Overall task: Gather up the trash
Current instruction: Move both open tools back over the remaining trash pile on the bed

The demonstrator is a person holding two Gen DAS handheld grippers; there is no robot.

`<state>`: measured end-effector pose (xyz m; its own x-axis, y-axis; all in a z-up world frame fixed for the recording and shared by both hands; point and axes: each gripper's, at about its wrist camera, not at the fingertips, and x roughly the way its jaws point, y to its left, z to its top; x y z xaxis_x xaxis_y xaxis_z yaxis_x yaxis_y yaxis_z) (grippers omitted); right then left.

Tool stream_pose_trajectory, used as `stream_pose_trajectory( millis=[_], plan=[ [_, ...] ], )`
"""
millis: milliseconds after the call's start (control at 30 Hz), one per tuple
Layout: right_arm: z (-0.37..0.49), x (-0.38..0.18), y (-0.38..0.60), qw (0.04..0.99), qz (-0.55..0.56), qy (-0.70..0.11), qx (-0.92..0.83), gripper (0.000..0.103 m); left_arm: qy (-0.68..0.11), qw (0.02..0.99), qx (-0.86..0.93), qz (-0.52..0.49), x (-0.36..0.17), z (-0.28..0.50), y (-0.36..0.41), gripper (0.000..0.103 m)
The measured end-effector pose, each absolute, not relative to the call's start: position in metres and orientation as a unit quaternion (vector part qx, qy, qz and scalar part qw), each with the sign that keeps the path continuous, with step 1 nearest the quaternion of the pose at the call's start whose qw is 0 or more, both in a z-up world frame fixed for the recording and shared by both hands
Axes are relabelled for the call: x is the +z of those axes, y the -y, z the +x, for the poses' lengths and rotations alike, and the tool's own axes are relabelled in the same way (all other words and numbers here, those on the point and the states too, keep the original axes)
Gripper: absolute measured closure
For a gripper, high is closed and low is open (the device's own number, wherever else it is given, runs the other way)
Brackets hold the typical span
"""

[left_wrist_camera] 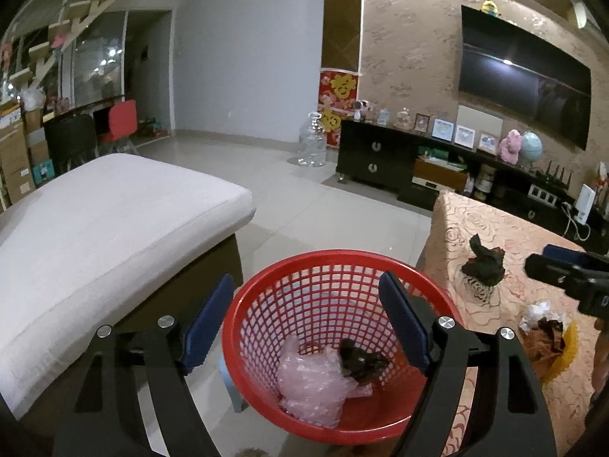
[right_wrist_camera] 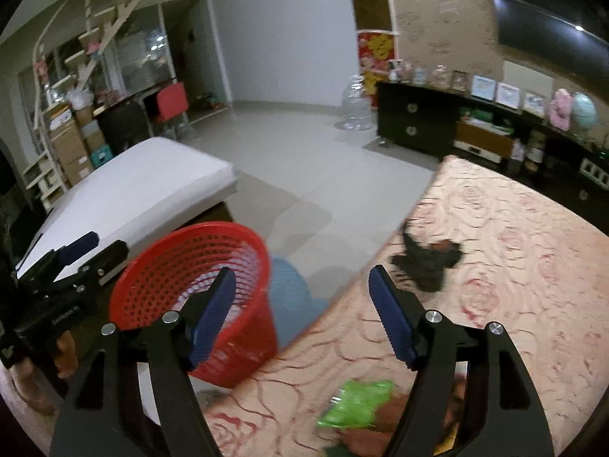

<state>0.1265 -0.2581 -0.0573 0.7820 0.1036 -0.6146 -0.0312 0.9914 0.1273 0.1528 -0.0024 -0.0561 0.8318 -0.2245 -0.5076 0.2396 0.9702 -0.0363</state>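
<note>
Both grippers (left (left_wrist_camera: 306,320), right (right_wrist_camera: 300,310)) wide open, empty, red basket (left_wrist_camera: 266,297) upright, mouth up

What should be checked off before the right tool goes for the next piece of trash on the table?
1. Right tool open and empty: ok, blue pads apart, nothing between them.
2. Left tool open and empty: ok.
3. Red basket within reach beside the table: ok; it already holds a pink plastic bag and a dark scrap.
4. Trash left on the table: ok, a dark crumpled wrapper and a green wrapper.
5. Green wrapper lined up between the pads: not ok, it lies low in the right wrist view, behind the fingertips.
6. Other litter near the green wrapper: cannot tell, blurred.
</note>
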Motion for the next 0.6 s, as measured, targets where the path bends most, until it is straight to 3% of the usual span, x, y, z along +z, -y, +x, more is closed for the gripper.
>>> stream_pose_trajectory(
  millis=[600],
  plan=[
    [0.022, -0.068, 0.356, 0.937, 0.130, -0.308, -0.098, 0.020, -0.243, 0.953, -0.178, 0.035, -0.055, 0.128, 0.041, 0.027]
  ],
)
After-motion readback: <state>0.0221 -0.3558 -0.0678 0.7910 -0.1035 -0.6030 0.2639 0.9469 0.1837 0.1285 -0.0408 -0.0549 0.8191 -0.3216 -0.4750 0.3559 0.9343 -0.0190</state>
